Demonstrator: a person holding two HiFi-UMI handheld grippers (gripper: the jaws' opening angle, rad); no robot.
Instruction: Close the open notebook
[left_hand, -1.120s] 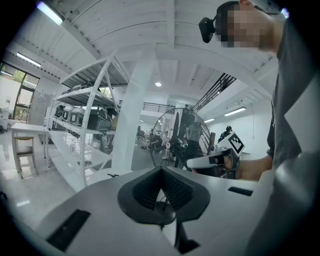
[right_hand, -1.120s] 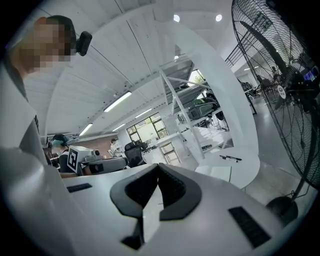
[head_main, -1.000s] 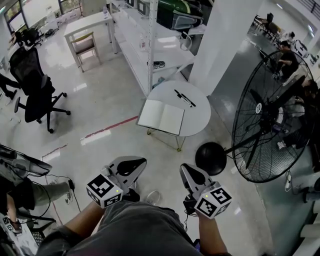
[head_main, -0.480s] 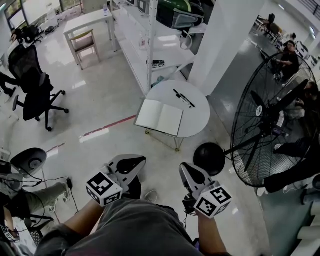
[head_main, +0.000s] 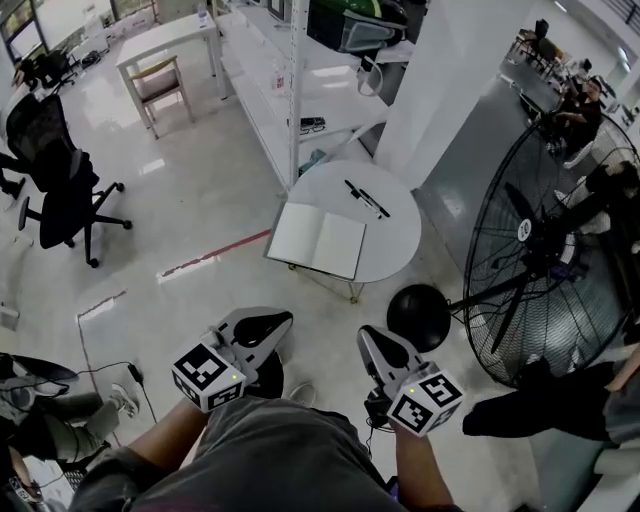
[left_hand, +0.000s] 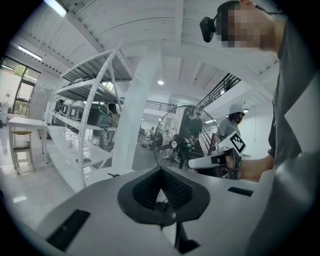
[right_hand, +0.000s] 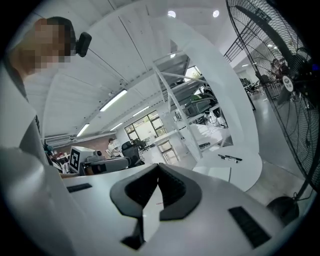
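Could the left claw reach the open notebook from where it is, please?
Probably not yet: the left claw hangs at the person's waist, well short of the notebook on the round table. Only bare floor lies between, so stepping closer should do.

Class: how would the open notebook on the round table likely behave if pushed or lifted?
The notebook lies flat open, so it probably hinges easily at the spine. Its pages look thin, likely floppy. One corner seems to overhang the table, so a push might slide or tip it off.
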